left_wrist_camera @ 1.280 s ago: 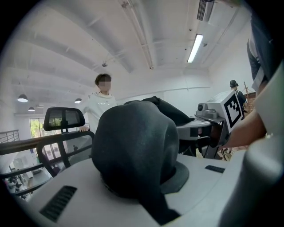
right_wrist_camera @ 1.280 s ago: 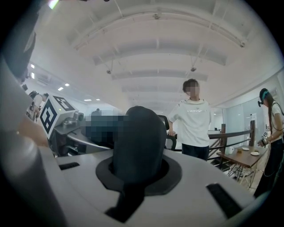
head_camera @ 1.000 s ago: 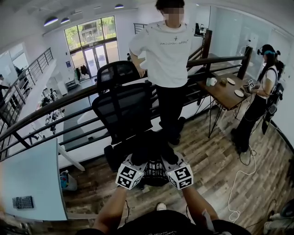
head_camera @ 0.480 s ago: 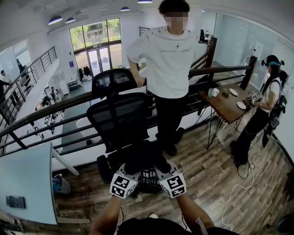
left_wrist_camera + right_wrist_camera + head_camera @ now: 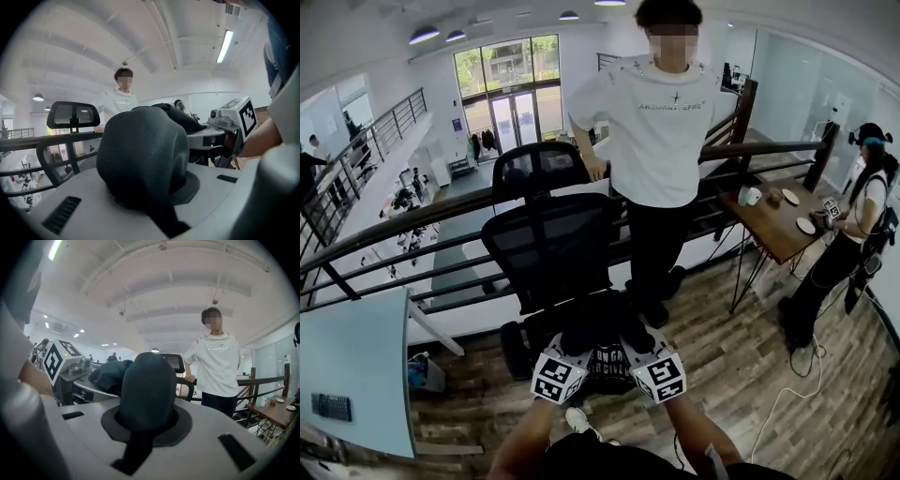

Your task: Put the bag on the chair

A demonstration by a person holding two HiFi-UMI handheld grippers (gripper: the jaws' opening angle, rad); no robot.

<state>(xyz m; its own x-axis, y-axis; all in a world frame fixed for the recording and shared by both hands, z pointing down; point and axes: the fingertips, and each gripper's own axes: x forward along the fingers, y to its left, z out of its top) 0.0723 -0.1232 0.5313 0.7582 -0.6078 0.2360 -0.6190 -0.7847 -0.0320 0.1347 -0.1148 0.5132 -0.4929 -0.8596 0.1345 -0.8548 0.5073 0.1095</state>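
Wood floor is lying open to the right of the chair, up to the one wooden table. A white desk is edging in at the left. The railing is running behind the one black chair, and one person in a white tee is standing against it. One black bag is hanging at the seat's front edge, maybe touching it, hard to tell. Two grippers, left and right, are each pinching bag fabric tight.
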